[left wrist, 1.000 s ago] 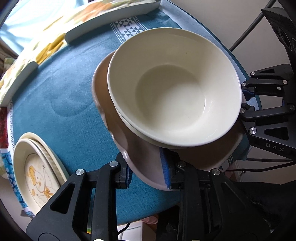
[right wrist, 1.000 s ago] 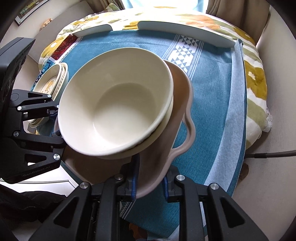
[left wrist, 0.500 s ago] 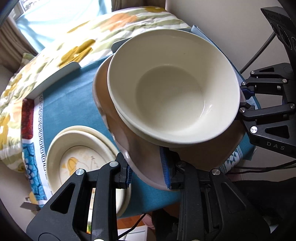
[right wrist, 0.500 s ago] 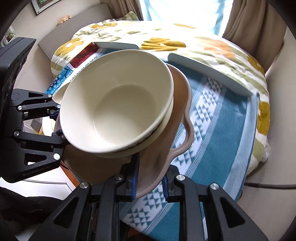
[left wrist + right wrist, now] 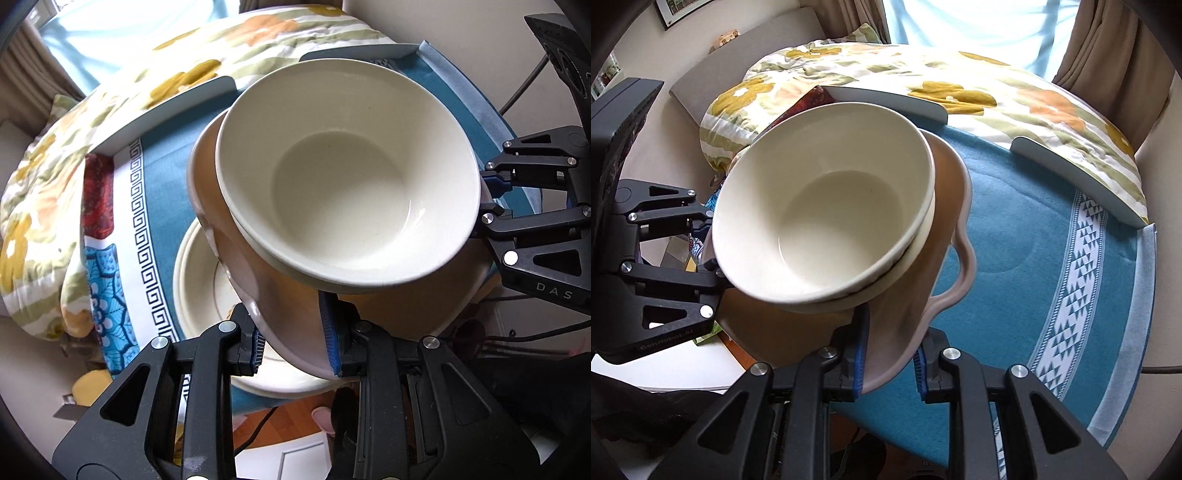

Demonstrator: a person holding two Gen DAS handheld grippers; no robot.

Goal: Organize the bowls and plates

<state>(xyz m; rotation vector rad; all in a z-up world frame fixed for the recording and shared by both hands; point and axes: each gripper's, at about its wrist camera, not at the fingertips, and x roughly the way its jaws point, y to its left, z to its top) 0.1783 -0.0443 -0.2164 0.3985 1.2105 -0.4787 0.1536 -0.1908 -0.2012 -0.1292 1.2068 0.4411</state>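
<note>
A cream bowl [image 5: 347, 192] sits nested on another bowl inside a pinkish-beige handled dish [image 5: 236, 251], all held in the air. My left gripper [image 5: 295, 347] is shut on the dish's near rim. My right gripper [image 5: 888, 360] is shut on the opposite rim of the dish [image 5: 923, 280]; the cream bowl also shows there [image 5: 827, 221]. Below the dish a stack of cream plates [image 5: 199, 280] lies on the blue tablecloth [image 5: 162, 162]. The right gripper also appears at the right edge of the left view [image 5: 491, 199].
The round table has a blue patterned cloth [image 5: 1034, 258]. A floral quilt [image 5: 923, 88] lies behind it with grey bench edges [image 5: 1078, 177]. Floor and cables show below the table edge [image 5: 280, 417].
Both grippers carried the dish with the bowls leftward across the table. The plate stack has come under the dish.
</note>
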